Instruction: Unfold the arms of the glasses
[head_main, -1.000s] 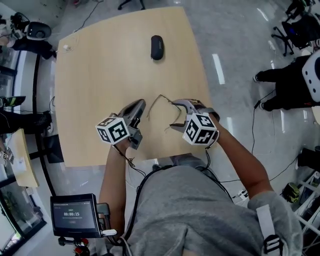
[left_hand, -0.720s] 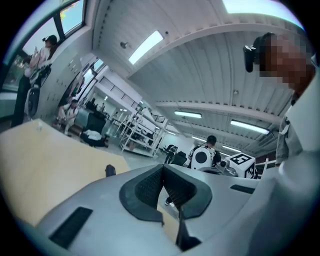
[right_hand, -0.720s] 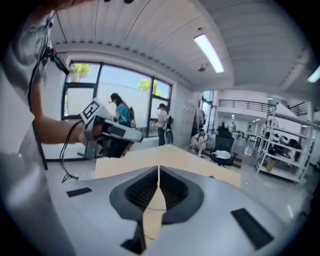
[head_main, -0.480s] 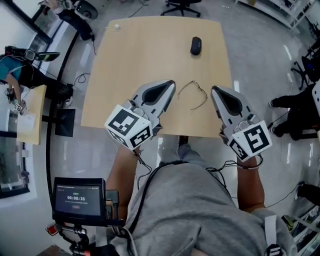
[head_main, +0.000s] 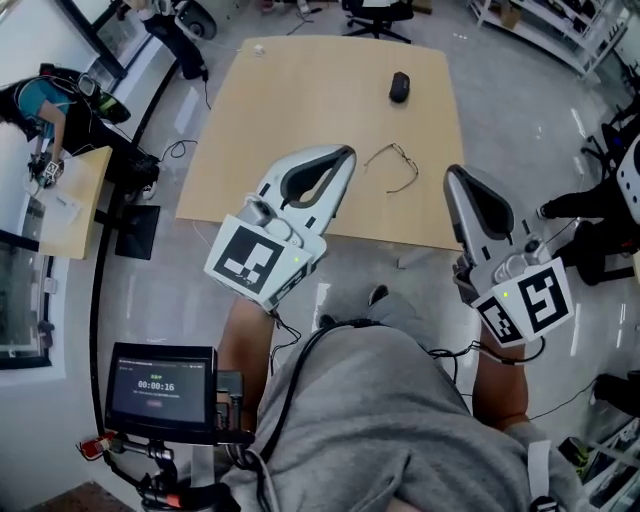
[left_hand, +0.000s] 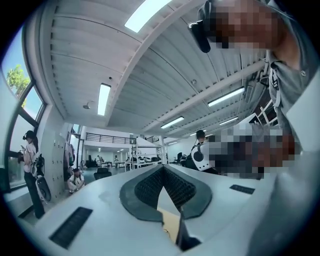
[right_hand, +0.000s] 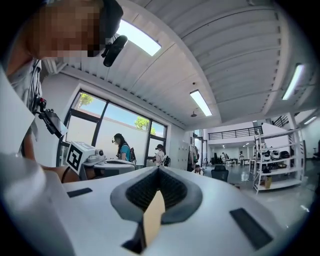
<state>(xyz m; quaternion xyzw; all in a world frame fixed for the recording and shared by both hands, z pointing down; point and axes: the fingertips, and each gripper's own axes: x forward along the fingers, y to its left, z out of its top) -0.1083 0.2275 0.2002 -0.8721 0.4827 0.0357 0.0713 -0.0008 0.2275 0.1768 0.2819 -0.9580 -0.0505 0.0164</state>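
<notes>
Thin-framed glasses (head_main: 392, 165) unfolded on table

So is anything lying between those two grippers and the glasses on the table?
Nothing visible does. The glasses lie alone on the wooden table, between the tips of the left gripper and the right gripper in the head view. The black oval object sits farther back.
</notes>
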